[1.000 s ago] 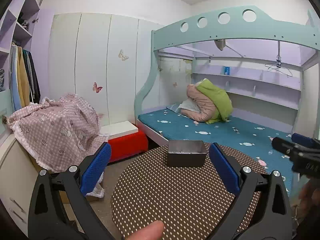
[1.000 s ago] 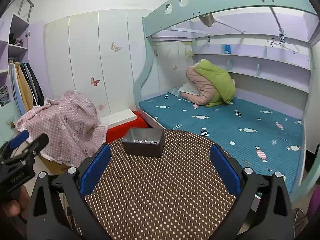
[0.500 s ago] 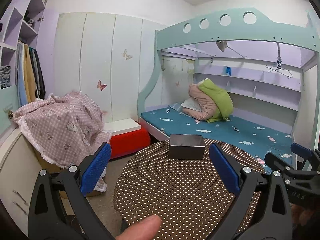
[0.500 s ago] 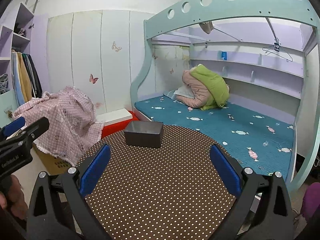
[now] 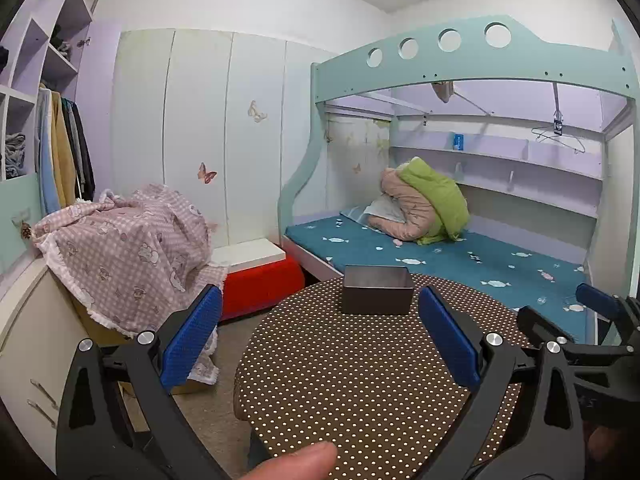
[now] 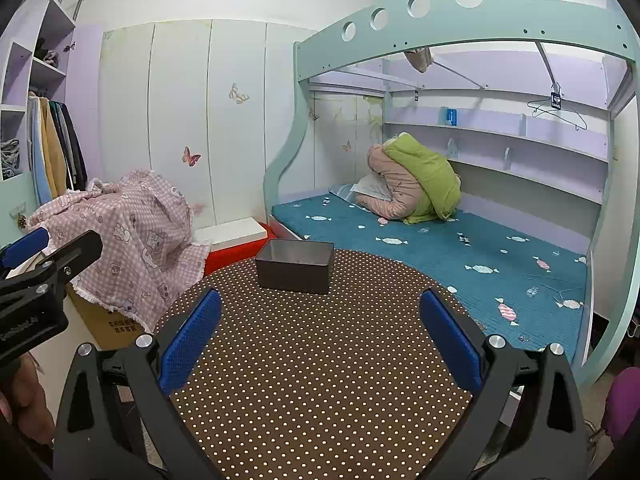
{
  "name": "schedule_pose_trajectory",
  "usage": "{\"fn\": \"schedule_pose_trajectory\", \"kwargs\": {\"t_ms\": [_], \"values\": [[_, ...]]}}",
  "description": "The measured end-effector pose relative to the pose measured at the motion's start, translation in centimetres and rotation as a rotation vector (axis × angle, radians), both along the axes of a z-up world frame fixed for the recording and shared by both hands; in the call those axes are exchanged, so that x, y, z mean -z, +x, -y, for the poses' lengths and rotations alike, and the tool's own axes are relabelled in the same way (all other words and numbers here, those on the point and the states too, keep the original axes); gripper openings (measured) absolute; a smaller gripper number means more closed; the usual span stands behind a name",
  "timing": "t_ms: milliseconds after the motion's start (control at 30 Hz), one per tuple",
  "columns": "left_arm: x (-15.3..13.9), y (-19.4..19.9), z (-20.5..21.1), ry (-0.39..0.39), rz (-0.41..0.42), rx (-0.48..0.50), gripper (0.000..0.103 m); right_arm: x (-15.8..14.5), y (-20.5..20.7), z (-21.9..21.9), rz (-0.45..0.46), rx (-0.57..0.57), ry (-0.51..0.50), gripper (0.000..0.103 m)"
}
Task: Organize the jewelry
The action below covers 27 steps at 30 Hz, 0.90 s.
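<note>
Left wrist view: left hand-held gripper [image 5: 320,340], blue-padded fingers spread wide apart, nothing between them. Straight ahead and slightly right of centre, a dark grey rectangular metal box [image 5: 377,295] standing near the far edge of the round brown tabletop with white polka dots [image 5: 352,380], long axis running across the view, broad side facing the camera. Interior hidden from this low angle, so no telling from here whether jewelry lies inside. Right hand-held gripper [image 5: 560,328] entering at the right edge, seen side-on, fingers parted. A fingertip [image 5: 296,460] at the bottom edge. Beyond the tabletop, a bunk bed with a teal candy-print mattress [image 5: 460,256] and a red stool with a white top [image 5: 256,272].

Right wrist view: right hand-held gripper [image 6: 320,340] likewise wide apart and empty, hanging above the near half of the tabletop [image 6: 320,360]. Box [image 6: 295,266] ahead and a little left of centre, well apart from the fingertips, open top just visible, contents too dark to make out. No loose jewelry visible on the dotted cloth. Left hand-held gripper [image 6: 44,252] at the left edge, fingers parted, off the tabletop's side.

Judgement: box roughly centred ahead of both, with the right gripper seemingly better placed over the tabletop; forward reach along the fingers' line, meeting the box across its short width, likely the coming move.
</note>
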<state>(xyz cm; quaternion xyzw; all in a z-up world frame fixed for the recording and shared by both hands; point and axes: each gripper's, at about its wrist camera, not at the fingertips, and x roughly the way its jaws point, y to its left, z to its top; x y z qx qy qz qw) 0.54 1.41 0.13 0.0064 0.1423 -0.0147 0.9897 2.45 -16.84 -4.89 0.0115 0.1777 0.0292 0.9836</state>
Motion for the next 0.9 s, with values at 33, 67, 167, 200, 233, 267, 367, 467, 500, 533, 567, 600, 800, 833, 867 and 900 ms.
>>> {"fn": "schedule_pose_trajectory", "kwargs": {"t_ms": [33,67,167,200,233,267,367,467,500,533,567,600,800,833,867,900], "values": [[-0.09,0.01,-0.05,0.001,0.002,0.0,0.098,-0.06,0.02,-0.1,0.0,0.0,0.0,0.096],[-0.09,-0.02,-0.04,0.001,0.002,0.001,0.098,-0.11,0.02,-0.09,0.0,0.001,-0.001,0.096],[-0.12,0.01,-0.16,-0.006,-0.002,0.004,0.098,-0.07,0.03,-0.07,0.0,0.001,0.0,0.096],[-0.13,0.04,-0.25,-0.008,-0.003,0.005,0.098,-0.07,0.02,-0.08,0.0,0.002,0.0,0.096],[-0.12,0.02,-0.34,-0.012,-0.004,0.007,0.098,-0.07,0.01,-0.1,0.0,0.003,0.001,0.096],[-0.14,-0.02,-0.43,-0.014,-0.003,0.005,0.098,-0.11,-0.01,-0.08,0.001,0.005,0.002,0.096],[-0.23,-0.05,-0.53,-0.015,0.0,0.005,0.098,-0.12,-0.04,-0.08,0.001,0.009,0.005,0.096],[-0.16,-0.2,-0.79,-0.019,0.007,0.012,0.098,-0.01,-0.11,-0.11,-0.002,0.007,0.007,0.096],[-0.13,-0.25,-0.78,-0.02,0.01,0.016,0.098,-0.02,-0.11,-0.1,-0.002,0.008,0.006,0.096],[-0.12,-0.3,-0.77,-0.022,0.012,0.019,0.098,-0.02,-0.08,-0.09,-0.003,0.008,0.006,0.096],[-0.11,-0.34,-0.74,-0.023,0.014,0.022,0.098,-0.03,-0.09,-0.11,-0.003,0.007,0.007,0.096],[-0.12,-0.37,-0.71,-0.022,0.015,0.023,0.098,-0.01,-0.1,-0.09,-0.003,0.006,0.009,0.096],[0.0,-0.19,-0.57,-0.017,0.003,0.011,0.098,-0.17,-0.13,-0.12,0.001,0.009,0.011,0.096],[-0.01,-0.13,-0.65,-0.021,0.0,0.009,0.098,-0.2,-0.14,-0.11,0.001,0.009,0.011,0.096],[-0.01,-0.1,-0.7,-0.025,-0.002,0.007,0.098,-0.23,-0.16,-0.08,0.002,0.01,0.013,0.096],[-0.02,-0.08,-0.78,-0.028,-0.004,0.006,0.098,-0.24,-0.17,-0.07,0.002,0.011,0.012,0.096]]}}
